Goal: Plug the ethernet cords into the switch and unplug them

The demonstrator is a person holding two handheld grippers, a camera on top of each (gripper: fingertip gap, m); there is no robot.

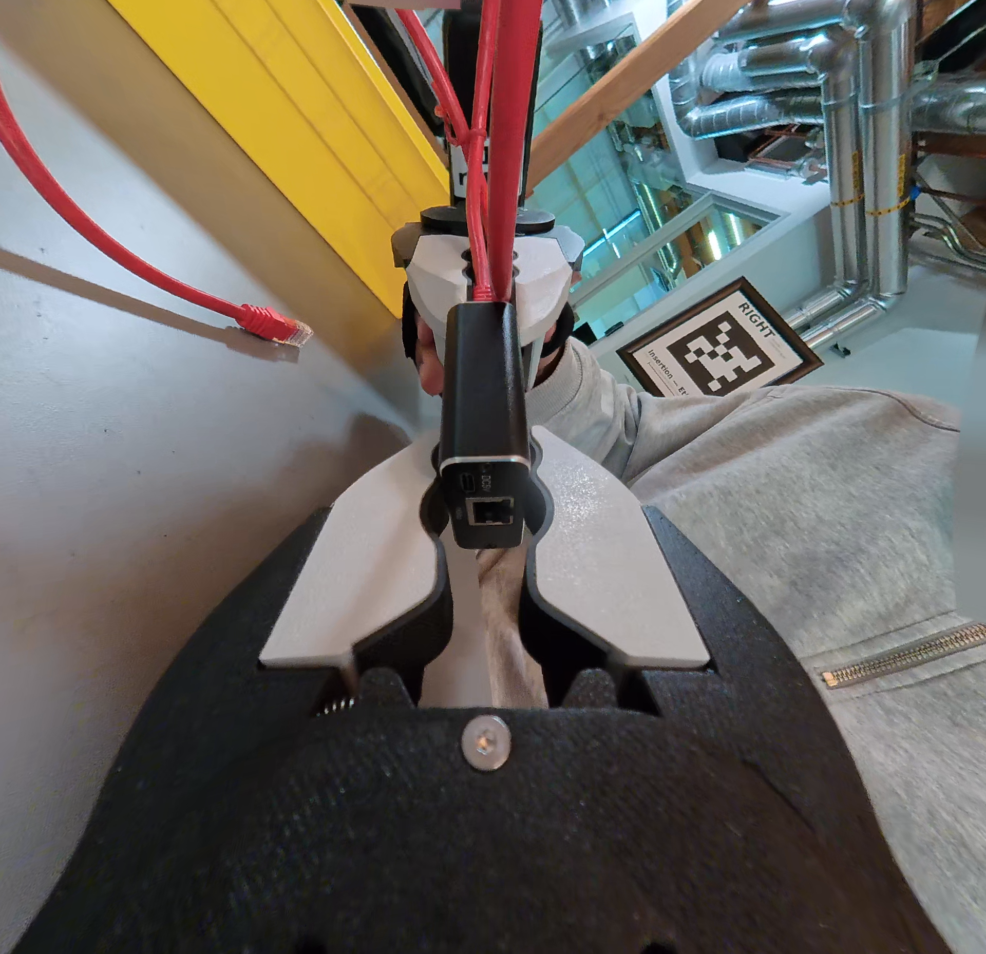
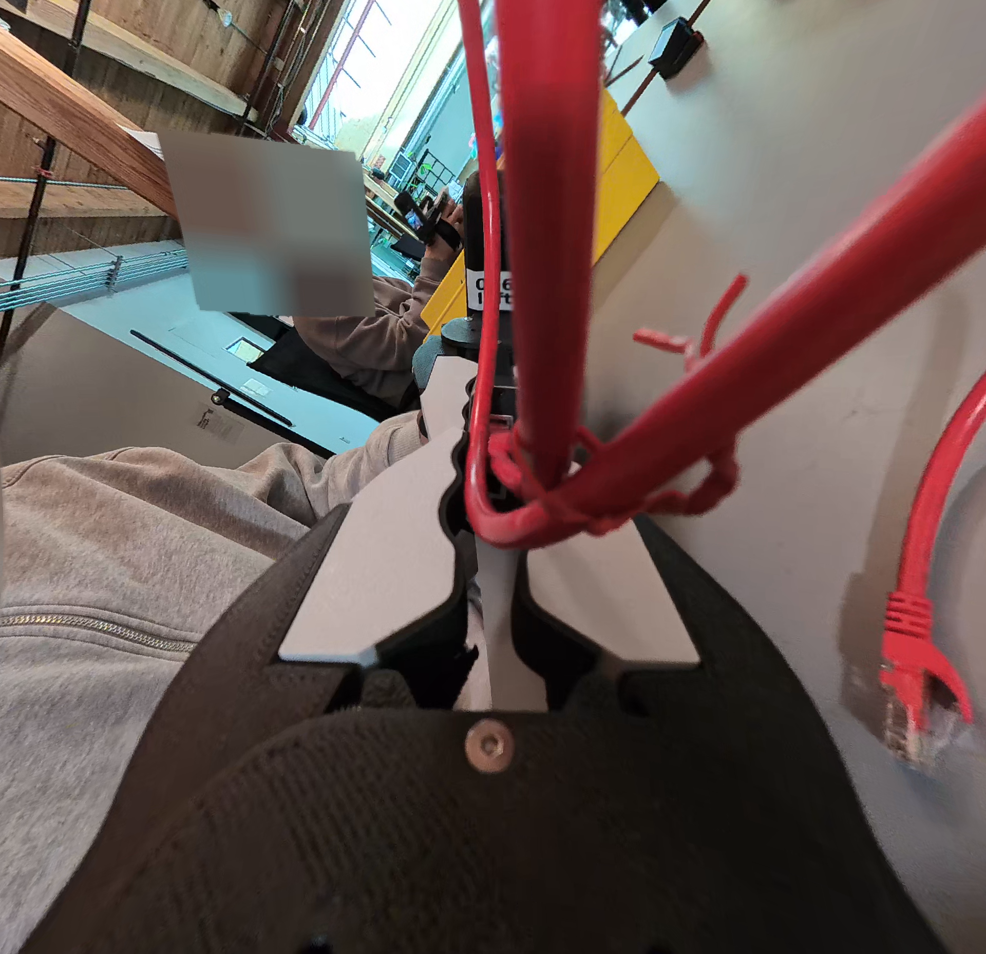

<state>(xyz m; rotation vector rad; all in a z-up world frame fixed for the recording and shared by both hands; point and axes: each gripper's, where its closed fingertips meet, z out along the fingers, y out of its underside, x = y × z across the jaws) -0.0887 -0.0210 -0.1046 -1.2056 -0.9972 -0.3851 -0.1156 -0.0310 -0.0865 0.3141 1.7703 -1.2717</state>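
Partly hidden, switch (image 1: pixel 483 395) clamped in left hand-held gripper (image 1: pixel 485 493), right hand-held gripper's (image 2: pixel 493 507) grip behind red cords (image 2: pixel 549 288) unclear

Black switch (image 1: pixel 483 389) held aloft, red cords (image 1: pixel 504 128) seemingly plugged in.

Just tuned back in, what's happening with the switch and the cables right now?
The left gripper is clamped on the near end of the black switch, whose near port faces the camera with nothing in it. At the far end, the right gripper is closed around red ethernet cords where they meet the switch; whether a plug is seated there cannot be told. Another red cord with a bare plug lies loose on the grey table.
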